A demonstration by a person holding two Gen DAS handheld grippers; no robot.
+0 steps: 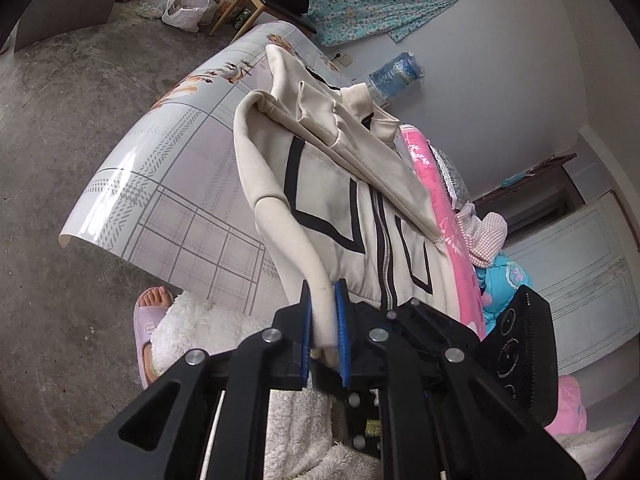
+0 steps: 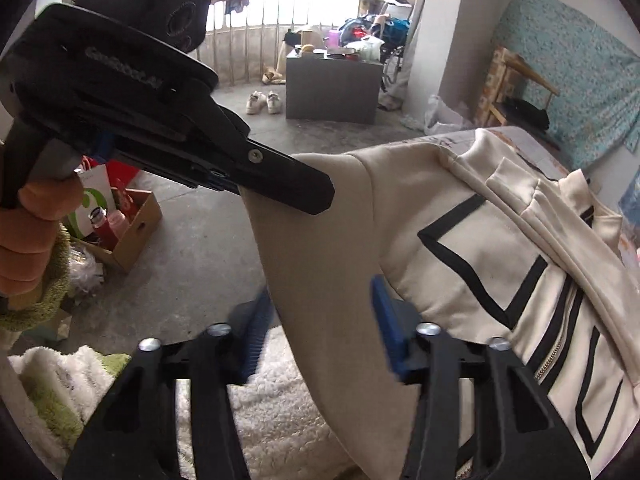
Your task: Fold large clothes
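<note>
A cream jacket [image 1: 344, 184] with black line trim and a front zipper is seen lifted partly off the table [image 1: 168, 184], which is covered by a glossy grey plaid sheet. In the left wrist view, the left gripper [image 1: 323, 320] is pressed together on a thick rolled edge of the jacket, the cloth being pinched between its two blue pads [image 1: 341, 320]; from there the edge runs up and away ahead of the gripper, and the body of the garment is spread just beyond and to the right of it. A pink patterned cloth [image 1: 432, 184] is seen past the jacket, further to the right, and a blue water bottle [image 1: 396, 72] lies far ahead near the wall. Below and to the left of the gripper, a foot in a lilac slipper [image 1: 150, 320] is shown on the concrete floor. In the right wrist view, the right gripper [image 2: 320, 320] is held with its blue pads spread wide, and a hanging fold of the jacket [image 2: 460, 248] passes between them without being clamped. The left gripper [image 2: 280, 188] is visible up and to the left, closed on the same fold, gripped by the person's left hand [image 2: 36, 236]. A cardboard box [image 2: 128, 236] with bottles is seen on the floor to the left.
</note>
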